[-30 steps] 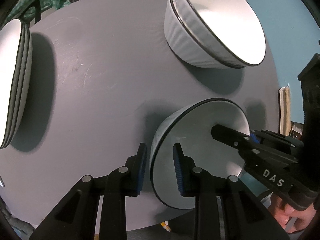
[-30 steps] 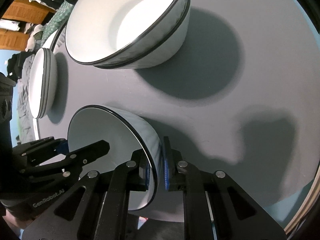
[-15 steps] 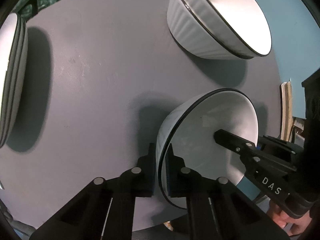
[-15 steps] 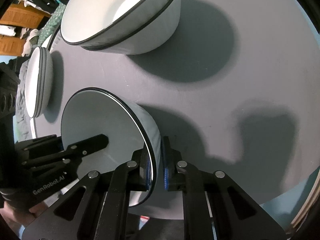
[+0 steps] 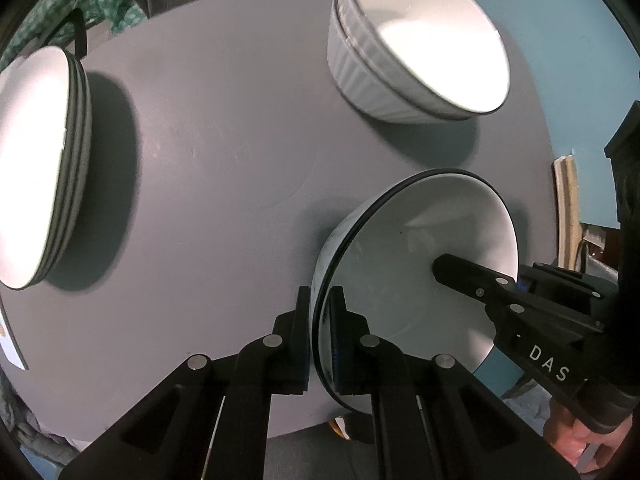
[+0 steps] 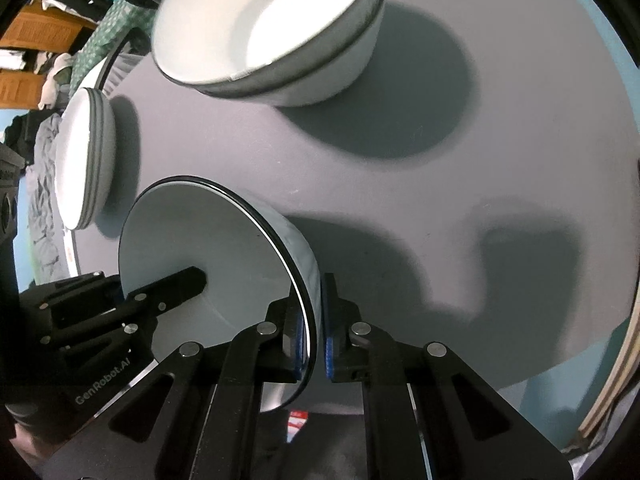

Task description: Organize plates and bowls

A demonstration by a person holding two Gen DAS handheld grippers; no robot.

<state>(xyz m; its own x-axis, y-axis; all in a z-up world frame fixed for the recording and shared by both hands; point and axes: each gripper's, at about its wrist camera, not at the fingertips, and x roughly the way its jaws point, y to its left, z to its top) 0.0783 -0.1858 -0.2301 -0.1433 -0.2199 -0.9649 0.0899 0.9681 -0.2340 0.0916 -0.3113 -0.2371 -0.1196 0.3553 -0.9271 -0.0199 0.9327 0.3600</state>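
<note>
With both tools on the one loose bowl (image 5: pixel 416 280), I read this as late in the sorting, not finished. Left tool (image 5: pixel 319 336): fingers pressed onto the near rim, one pad outside the wall, one inside. Right tool (image 6: pixel 313 334): same pinch on the opposite rim, blue pads (image 6: pixel 329 344) against the outer wall. Each tool shows in the other's view, reaching over the rim into the bowl. Bowl sits toward the near edge of the round grey bench (image 5: pixel 208 184); I cannot tell for certain whether its base touches the surface or hangs just above it, though the shadow lies close under it. Already done, by the look of things: bowl stack (image 5: pixel 416 52) at the far side, at least two nested, rims doubled in the right view (image 6: pixel 280 36). Plate stack (image 5: pixel 44 168) at the far left edge, several rims showing; seen small in the right view too (image 6: pixel 86 160). Both stacks well apart from each other and from the held bowl. Left to do, as I judge it: carry this bowl across and seat it in the bowl stack. No other loose dishes visible on the bench, so this may be the last piece. Risk: two-sided rim grip on glazed ware could slip if I tilt it.
</note>
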